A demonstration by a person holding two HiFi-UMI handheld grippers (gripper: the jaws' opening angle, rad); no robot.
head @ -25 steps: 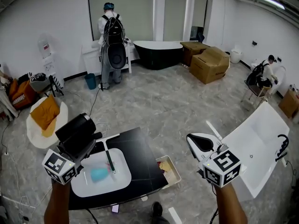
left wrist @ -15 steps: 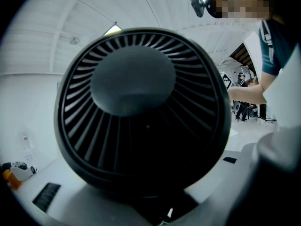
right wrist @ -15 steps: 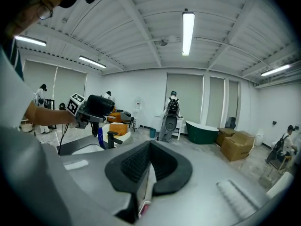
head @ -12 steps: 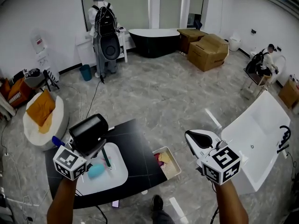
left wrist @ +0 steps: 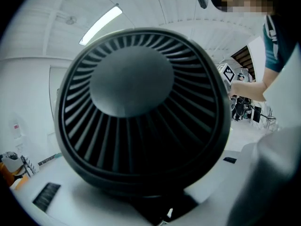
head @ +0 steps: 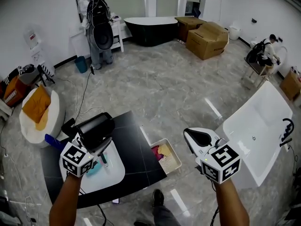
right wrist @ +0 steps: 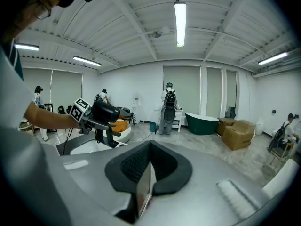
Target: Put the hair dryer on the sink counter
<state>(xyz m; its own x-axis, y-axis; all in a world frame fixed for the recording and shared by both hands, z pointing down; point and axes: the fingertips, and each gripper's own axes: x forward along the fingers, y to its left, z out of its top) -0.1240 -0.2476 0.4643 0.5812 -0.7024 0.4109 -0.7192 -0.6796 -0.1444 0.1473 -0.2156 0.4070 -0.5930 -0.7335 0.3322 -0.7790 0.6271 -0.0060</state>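
Note:
A black hair dryer [head: 96,127] hangs just above the black sink counter [head: 136,149], over the far edge of its white basin [head: 115,169]. My left gripper [head: 96,146] is shut on the dryer's handle. In the left gripper view the dryer's slatted rear grille [left wrist: 141,107] fills the picture and hides the jaws. My right gripper [head: 190,135] hovers over the floor to the right of the counter, shut with nothing in it; its black pads [right wrist: 160,171] meet. In the right gripper view the dryer [right wrist: 107,112] shows at the left, above the basin.
A teal object [head: 94,169] and a green stick lie in the basin. A floor basket [head: 165,155] with cloths stands at the counter's right corner. A white bathtub [head: 256,131] lies at the right. A person [head: 96,22] stands by the far wall.
My left gripper has come down with the hair dryer toward the counter and basin. My right gripper has sunk a little, still shut.

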